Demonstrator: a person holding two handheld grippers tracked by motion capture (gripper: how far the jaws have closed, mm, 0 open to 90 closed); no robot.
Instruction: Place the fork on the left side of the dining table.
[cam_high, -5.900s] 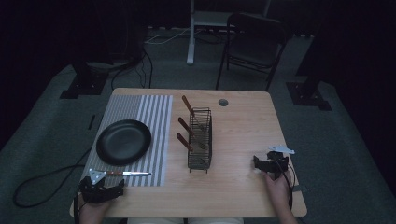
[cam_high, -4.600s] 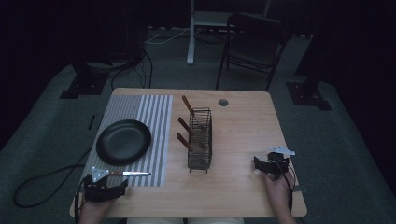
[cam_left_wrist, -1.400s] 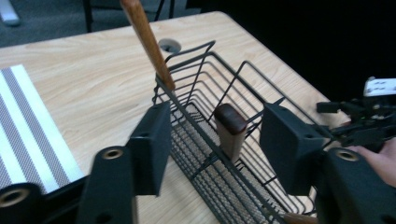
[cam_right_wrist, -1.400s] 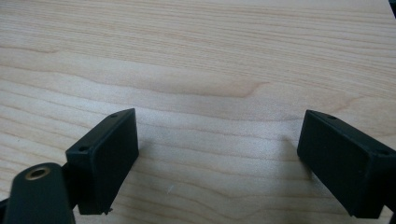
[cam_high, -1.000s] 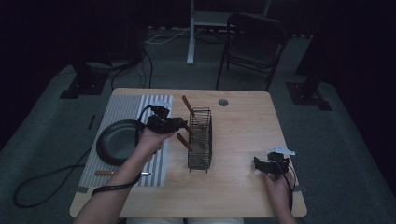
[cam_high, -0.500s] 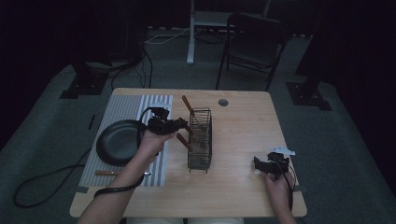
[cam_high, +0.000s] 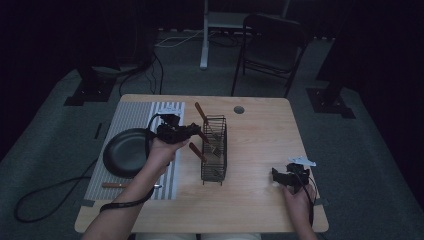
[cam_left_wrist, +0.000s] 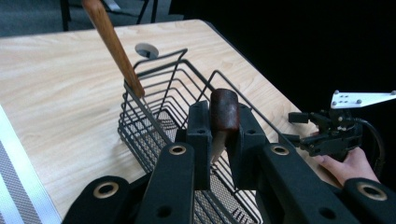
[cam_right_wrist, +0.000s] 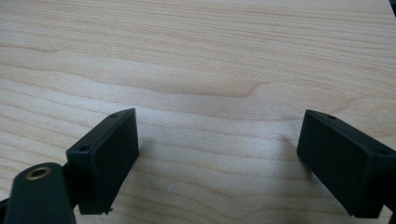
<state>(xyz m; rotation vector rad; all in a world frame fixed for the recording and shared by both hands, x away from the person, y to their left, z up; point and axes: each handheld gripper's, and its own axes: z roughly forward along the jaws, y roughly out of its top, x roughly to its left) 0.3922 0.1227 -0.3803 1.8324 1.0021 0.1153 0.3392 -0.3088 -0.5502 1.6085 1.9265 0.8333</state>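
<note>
The light wooden table (cam_high: 260, 125) carried everything, and the black wire basket (cam_high: 214, 149) near its middle serves as landmark. Left of the basket lay a grey striped mat (cam_high: 132, 115) bearing a round black plate (cam_high: 122, 152); a wood-handled knife (cam_high: 131, 185) lay on the mat's near edge. The left gripper (cam_left_wrist: 218, 135), at the basket's left rim, had just closed its jaws on the butt of a brown wood-handled utensil (cam_left_wrist: 224, 109) standing in the basket. That handle looked stiff, light and smooth, so a hold lower down would probably slip less. Its working end was hidden among the wires. The right gripper (cam_right_wrist: 217, 158), well right of the basket, rested with jaws apart.
</note>
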